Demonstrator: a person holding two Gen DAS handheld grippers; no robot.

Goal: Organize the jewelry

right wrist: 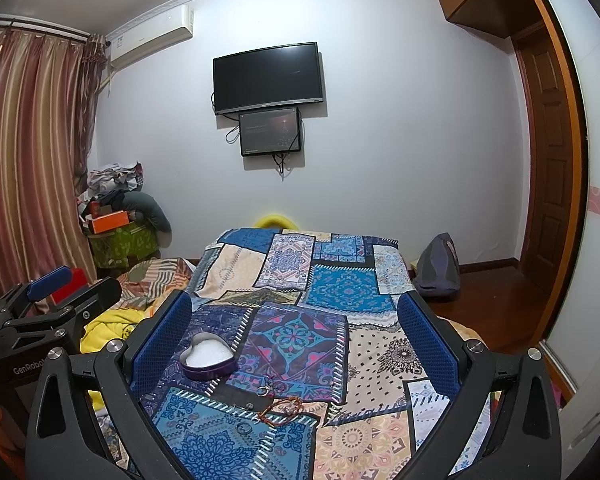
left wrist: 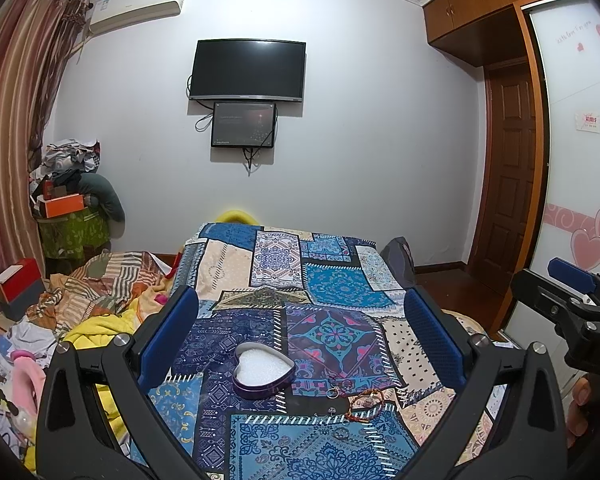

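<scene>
With both your left gripper (left wrist: 300,336) and right gripper (right wrist: 296,336) spread wide and empty, the thin beaded bracelet (right wrist: 281,411) and small rings (right wrist: 263,391) lying just below-between the fingers, beside the purple heart-shaped tin (right wrist: 208,360), may slip or sink into the soft patchwork bedcover (right wrist: 340,280) when you pinch.

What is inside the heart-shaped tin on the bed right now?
The heart-shaped tin stands open, showing only a white foam lining; no jewelry is in it. The beaded bracelet and rings lie beside it on the bedspread. Anything under the foam is hidden.
</scene>
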